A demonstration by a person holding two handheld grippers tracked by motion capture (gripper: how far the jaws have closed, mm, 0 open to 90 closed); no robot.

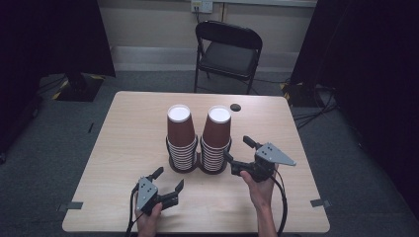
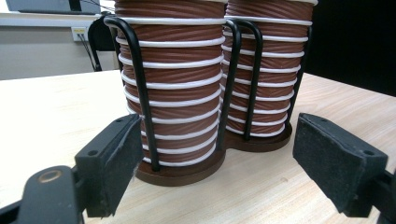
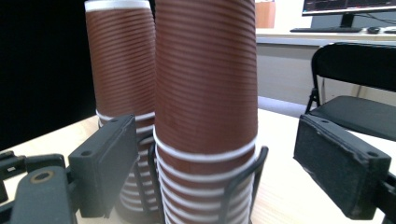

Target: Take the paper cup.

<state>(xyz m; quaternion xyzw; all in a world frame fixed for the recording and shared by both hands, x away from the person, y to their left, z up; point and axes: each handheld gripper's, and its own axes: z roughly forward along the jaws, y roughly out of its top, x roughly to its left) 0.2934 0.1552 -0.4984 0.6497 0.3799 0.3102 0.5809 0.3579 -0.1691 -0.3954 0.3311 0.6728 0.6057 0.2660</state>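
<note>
Near the desk's (image 1: 123, 148) front edge, the left gripper (image 1: 165, 183) had its fingers apart, empty. The right gripper (image 1: 237, 150), fingers also apart, flanked the right cup stack (image 1: 216, 140) mid-desk beside the left cup stack (image 1: 181, 138). Best squeeze the top cup gently above the wire holder (image 3: 243, 186).

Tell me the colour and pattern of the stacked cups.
Brown cups with fine ridges and white rims, clearest in the right gripper view.
</note>
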